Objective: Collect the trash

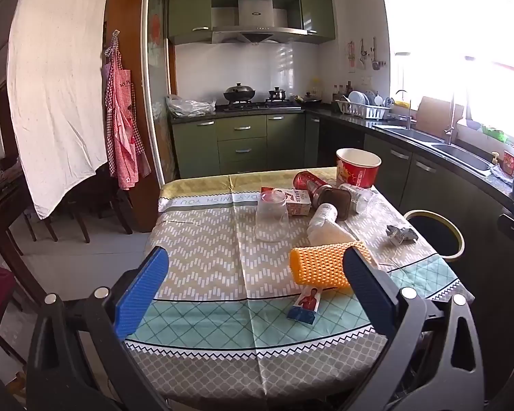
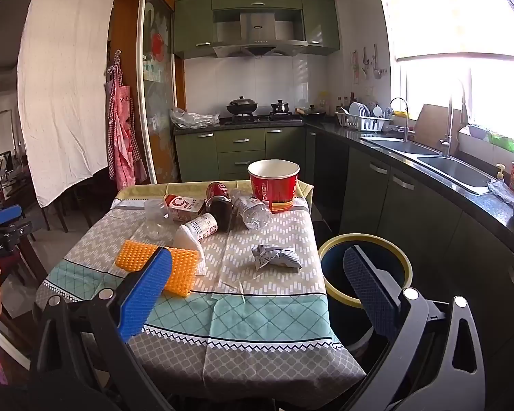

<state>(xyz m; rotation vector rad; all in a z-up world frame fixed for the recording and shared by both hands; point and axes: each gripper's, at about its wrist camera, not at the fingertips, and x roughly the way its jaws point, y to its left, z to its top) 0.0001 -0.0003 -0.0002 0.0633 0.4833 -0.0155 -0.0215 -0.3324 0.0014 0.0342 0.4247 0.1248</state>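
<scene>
1. Both jaws stood wide open, holding nothing. Left gripper [image 1: 253,291] hovered over the near edge of the table [image 1: 202,267]; right gripper [image 2: 257,294] sat over the near right corner, with its right finger in front of the bin [image 2: 366,239].
2. Trash was spread over the table's far and right half. The bin stood on the floor just beside the right edge, mouth open, yellow rim.
3. Crumpled wrapper [image 2: 276,256]: grey-white foil, balled up, alone on the right side and nearest the bin. I judged it very light and crushable; pinch across the middle.
4. Orange foam net [image 1: 320,267]: soft mesh sleeve, near centre. It should compress to almost nothing, so close fully.
5. White tissue wad [image 2: 185,238] lay just behind the net: soft, may shed bits.
6. Clear plastic cup [image 1: 271,217]: upside down, thin-walled. Probably slippery and would buckle; grip low and gently.
7. Far cluster, touching each other: milk carton [image 2: 185,207], red can [image 2: 216,190], dark jar [image 2: 219,214], white bottle [image 2: 204,226], clear water bottle [image 2: 252,210], all lying on their sides. Round ones would likely roll; grip across the body.
8. Red paper bucket [image 2: 274,185]: upright at the far right, too wide to span; take it by the rim.
9. Small blue-and-white box [image 1: 305,306] lay near the front edge: stiff, easy pinch.
</scene>
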